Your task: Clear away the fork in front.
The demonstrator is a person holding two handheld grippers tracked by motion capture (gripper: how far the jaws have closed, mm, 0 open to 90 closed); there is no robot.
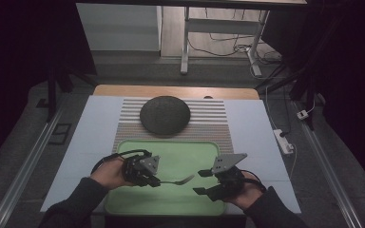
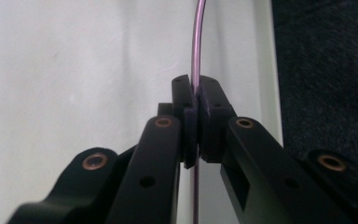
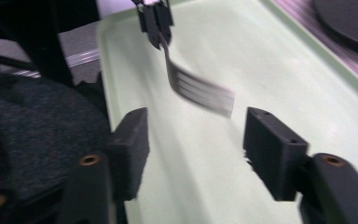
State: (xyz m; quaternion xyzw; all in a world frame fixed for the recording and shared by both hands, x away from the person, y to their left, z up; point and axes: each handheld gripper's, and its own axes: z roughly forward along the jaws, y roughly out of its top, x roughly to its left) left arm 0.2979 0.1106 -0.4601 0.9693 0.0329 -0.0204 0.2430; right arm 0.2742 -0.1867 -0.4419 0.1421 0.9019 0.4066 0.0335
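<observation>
Fork [image 1: 178, 182] handle is clamped in the left tool [image 1: 156, 181], tines held toward three o'clock above the green tray [image 1: 190, 202] on the desk [image 1: 261, 137]. Right tool [image 1: 200, 182] is kept released, jaws apart just beyond the tines. Dark round plate [image 1: 165, 114] is seen at twelve o'clock on a striped mat [image 1: 214, 124]. No writing can be read.
</observation>
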